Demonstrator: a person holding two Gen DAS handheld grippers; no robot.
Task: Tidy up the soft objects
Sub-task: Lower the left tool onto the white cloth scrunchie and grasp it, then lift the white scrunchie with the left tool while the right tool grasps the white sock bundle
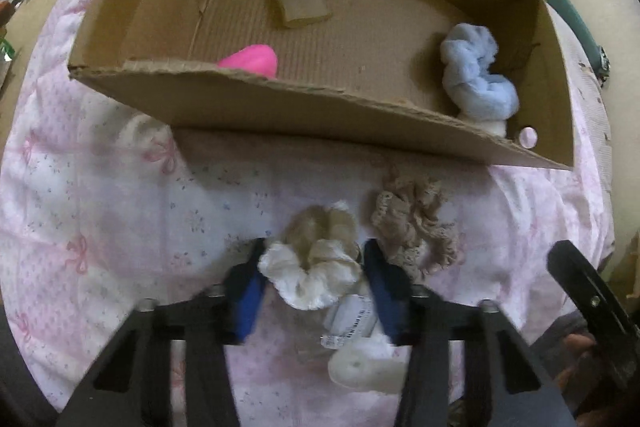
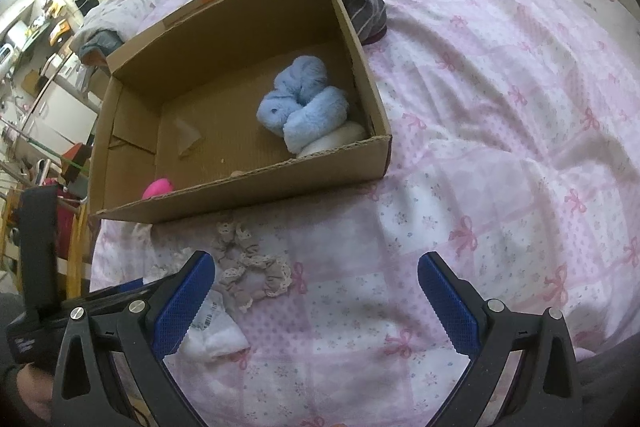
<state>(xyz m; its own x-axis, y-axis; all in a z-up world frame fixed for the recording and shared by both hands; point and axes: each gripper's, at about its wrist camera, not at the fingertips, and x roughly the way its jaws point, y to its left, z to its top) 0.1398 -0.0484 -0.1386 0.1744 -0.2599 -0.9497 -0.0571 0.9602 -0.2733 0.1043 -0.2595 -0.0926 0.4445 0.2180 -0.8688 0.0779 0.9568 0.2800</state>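
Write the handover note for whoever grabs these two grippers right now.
Left gripper: jaws around the cream scrunchie on the pink bedspread, pads at its sides; grip not confirmed.
Right gripper: open, empty, hovering over the bedspread.
In the cardboard box: blue fluffy scrunchie, a white item under it, a pink item.
Left outside: cream scrunchie, beige lace scrunchie, white tagged item near the left gripper.
Next, probably: finish the grasp, lift, drop into the box, then the other two.

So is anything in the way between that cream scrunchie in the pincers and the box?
Only the cardboard box's near wall, which stands between it and the cream scrunchie in the left gripper; nothing else visible.
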